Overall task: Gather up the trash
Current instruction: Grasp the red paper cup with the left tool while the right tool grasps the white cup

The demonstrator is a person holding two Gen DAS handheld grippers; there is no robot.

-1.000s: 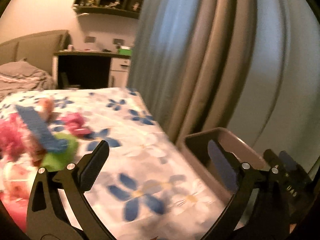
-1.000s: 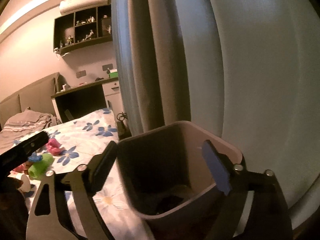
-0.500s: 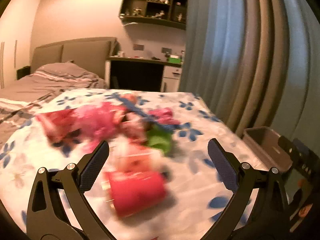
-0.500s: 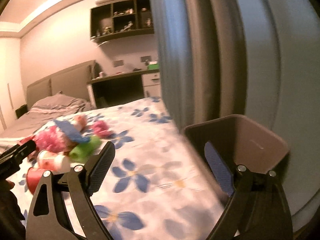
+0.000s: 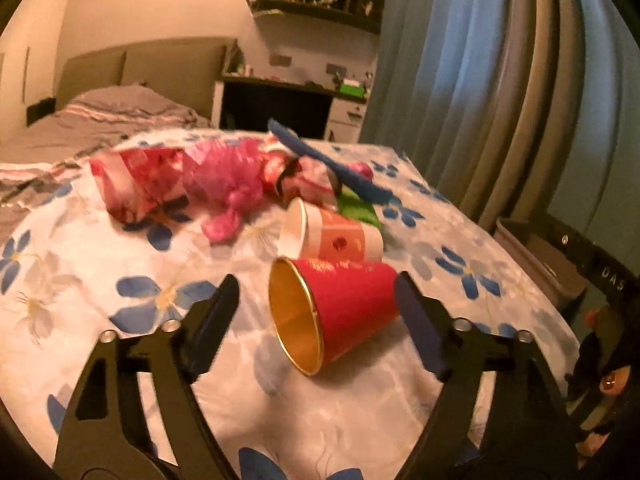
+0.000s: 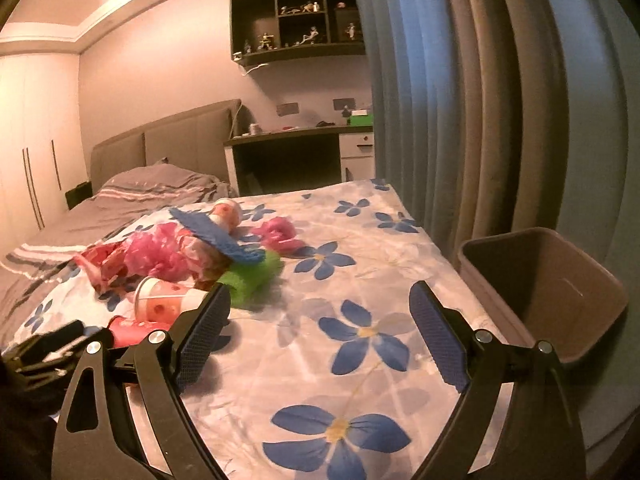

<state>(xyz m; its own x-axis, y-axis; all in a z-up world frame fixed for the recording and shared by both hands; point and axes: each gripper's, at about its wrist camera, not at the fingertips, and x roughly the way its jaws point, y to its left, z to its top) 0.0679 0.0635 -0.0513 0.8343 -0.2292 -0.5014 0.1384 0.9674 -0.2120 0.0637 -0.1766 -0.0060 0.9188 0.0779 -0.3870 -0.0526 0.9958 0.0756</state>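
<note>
A red paper cup point(image 5: 344, 312) with a gold inside lies on its side on the flowered bedsheet point(image 5: 120, 264). It sits between the fingers of my left gripper point(image 5: 317, 280), whose jaws are closing; the left pad is still clear of the rim. Behind it lie a white-and-orange cup point(image 5: 340, 240), pink wrappers point(image 5: 224, 176), a blue flat piece point(image 5: 328, 160) and a green scrap point(image 5: 356, 208). My right gripper point(image 6: 320, 290) hovers open over bare sheet, with nothing between its fingers. The brown bin point(image 6: 560, 288) stands at the bed's right side.
Grey-blue curtains point(image 6: 480, 120) hang right behind the bin. A grey pillow and headboard point(image 6: 168, 144) lie beyond the trash pile, with a desk point(image 6: 300, 136) and a wall shelf further back. The right hand's gripper shows at the right edge of the left wrist view.
The left wrist view swung from the bin to the trash pile and closed in on the red cup, its jaws narrowing. The right wrist view turned from the bin toward the bed.
</note>
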